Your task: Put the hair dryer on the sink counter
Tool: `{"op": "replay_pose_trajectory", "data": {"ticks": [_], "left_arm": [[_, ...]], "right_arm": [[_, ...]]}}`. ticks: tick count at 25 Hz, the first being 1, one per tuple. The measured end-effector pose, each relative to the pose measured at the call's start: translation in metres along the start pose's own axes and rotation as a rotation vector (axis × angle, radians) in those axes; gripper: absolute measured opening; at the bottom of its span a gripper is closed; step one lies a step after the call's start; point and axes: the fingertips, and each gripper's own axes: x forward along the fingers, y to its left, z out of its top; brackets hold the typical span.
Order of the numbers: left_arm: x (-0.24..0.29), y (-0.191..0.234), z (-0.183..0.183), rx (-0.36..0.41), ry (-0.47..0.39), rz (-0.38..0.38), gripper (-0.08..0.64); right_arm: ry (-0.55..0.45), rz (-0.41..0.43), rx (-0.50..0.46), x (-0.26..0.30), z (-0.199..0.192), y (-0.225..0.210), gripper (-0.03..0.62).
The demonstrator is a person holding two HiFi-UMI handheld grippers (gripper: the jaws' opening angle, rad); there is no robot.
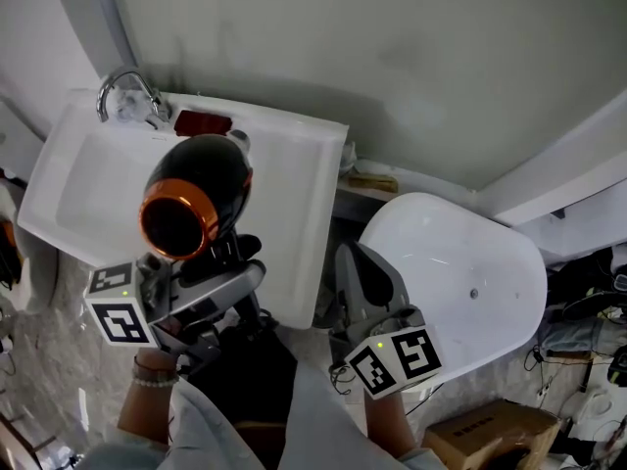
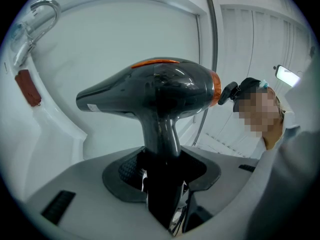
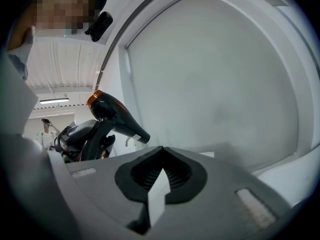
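White toilet [image 1: 460, 272], lid down; cardboard box [image 1: 490, 437] near it; chrome tap [image 1: 125, 91].

Bright, soft, even light; glossy glare streaks on dryer [image 2: 165, 84]; faint shadow on wall [image 1: 294, 57] above sink [image 1: 88, 184]; strip lamp [image 3: 54, 101] glowing; gripper views fisheye-bent, corners vignetted black; near foreground soft.

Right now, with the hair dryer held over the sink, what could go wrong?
1. The left gripper grips the hair dryer only by its handle, heavy head above; it might tilt or slip.
2. It appears to hang over the sink basin; released here, it would likely drop in instead of resting on the flat rim.
3. The red object and faucet crowd the back rim.
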Motion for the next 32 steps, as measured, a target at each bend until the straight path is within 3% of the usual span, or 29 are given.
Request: {"op": "replay_pose_trajectory", "data": {"ticks": [16,32], "left_arm": [[0.016,-0.007,0.013,0.041,0.041,0.022,0.186],[0.053,0.097,0.021,-0.024,0.145,0.175,0.186]], "right_arm": [[-0.022,-0.012,0.016,-0.007,0.008,0.000,-0.002],[0.022,-0.090,0.033,0.036,0.001,-0.025,-0.003]]}}
